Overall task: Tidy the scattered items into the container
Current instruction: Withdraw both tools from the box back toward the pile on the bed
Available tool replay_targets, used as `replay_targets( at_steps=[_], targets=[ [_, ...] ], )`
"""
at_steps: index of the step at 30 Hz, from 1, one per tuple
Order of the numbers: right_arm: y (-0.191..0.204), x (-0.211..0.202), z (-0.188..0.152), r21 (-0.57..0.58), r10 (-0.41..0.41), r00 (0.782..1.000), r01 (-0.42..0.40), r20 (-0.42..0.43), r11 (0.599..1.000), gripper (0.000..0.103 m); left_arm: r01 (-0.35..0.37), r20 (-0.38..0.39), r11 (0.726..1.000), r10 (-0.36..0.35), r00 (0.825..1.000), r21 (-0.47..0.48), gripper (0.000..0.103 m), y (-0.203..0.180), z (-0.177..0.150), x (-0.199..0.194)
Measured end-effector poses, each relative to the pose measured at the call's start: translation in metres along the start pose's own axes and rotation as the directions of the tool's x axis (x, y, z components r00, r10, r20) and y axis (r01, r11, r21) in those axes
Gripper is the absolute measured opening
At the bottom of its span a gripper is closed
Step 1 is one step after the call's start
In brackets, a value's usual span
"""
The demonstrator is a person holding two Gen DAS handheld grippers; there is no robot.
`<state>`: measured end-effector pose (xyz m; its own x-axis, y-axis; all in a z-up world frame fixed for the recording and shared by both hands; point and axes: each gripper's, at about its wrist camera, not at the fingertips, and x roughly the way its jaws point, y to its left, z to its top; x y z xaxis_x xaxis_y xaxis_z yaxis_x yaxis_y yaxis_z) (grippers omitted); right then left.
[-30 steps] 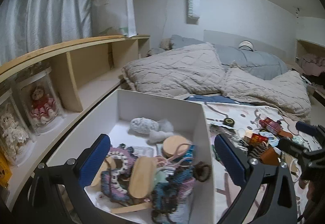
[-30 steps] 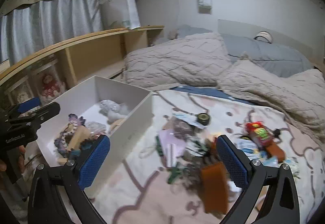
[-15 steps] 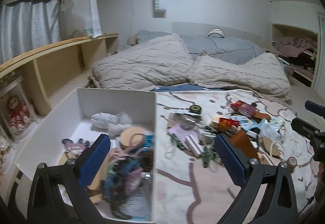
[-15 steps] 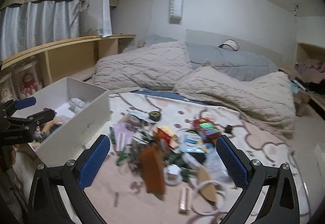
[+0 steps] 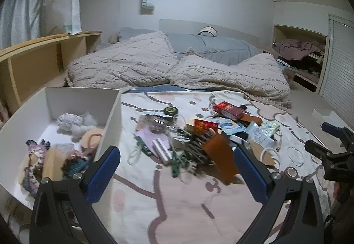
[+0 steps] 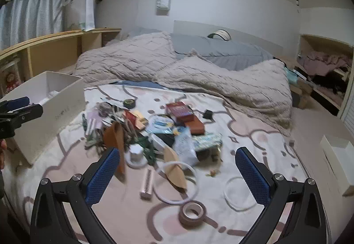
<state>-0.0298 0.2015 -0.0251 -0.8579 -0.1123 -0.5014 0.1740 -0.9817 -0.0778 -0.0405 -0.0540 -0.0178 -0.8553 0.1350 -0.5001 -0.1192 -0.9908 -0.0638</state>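
We hold our left gripper [image 5: 176,174] and right gripper [image 6: 177,174] spread wide and empty above the blanket [image 6: 132,217]. The pile of clutter [image 6: 154,131] lies just ahead; the white box [image 5: 108,120] sits left.

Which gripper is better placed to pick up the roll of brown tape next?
Probably the right gripper: its open fingers frame the tape close ahead. The left gripper sits by the box.

Count: one white box [image 5: 111,111]; two tape rolls, one dark [image 6: 129,103], one brown [image 6: 192,213]; two white rings [image 6: 240,193]; two combs [image 6: 147,182]; one red carton [image 6: 179,110]; two grippers.
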Motion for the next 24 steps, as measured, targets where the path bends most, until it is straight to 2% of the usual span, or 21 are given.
replay_targets(
  at_steps=[8,14,19,24],
  targets=[
    [-0.022,0.005,-0.026,0.036,-0.024,0.999,0.025,-0.035,0.999,0.103,0.028,-0.014,1.0,-0.028,1.0,-0.008,0.103,-0.014,-0.011,0.013],
    [-0.031,0.02,-0.048,0.059,-0.009,0.993,0.016,-0.12,0.998,0.103,0.049,-0.063,0.999,-0.048,0.997,0.015,0.103,-0.028,-0.024,0.028],
    [-0.032,0.04,-0.064,0.04,-0.014,0.978,0.023,-0.207,0.999,0.103,0.068,-0.105,0.997,-0.063,0.993,0.043,0.103,-0.044,-0.036,0.04],
    [-0.035,0.055,-0.083,0.091,0.045,0.96,-0.02,-0.275,0.996,0.103,0.093,-0.149,0.993,-0.083,0.985,0.066,0.103,-0.057,-0.045,0.053]
  ],
)
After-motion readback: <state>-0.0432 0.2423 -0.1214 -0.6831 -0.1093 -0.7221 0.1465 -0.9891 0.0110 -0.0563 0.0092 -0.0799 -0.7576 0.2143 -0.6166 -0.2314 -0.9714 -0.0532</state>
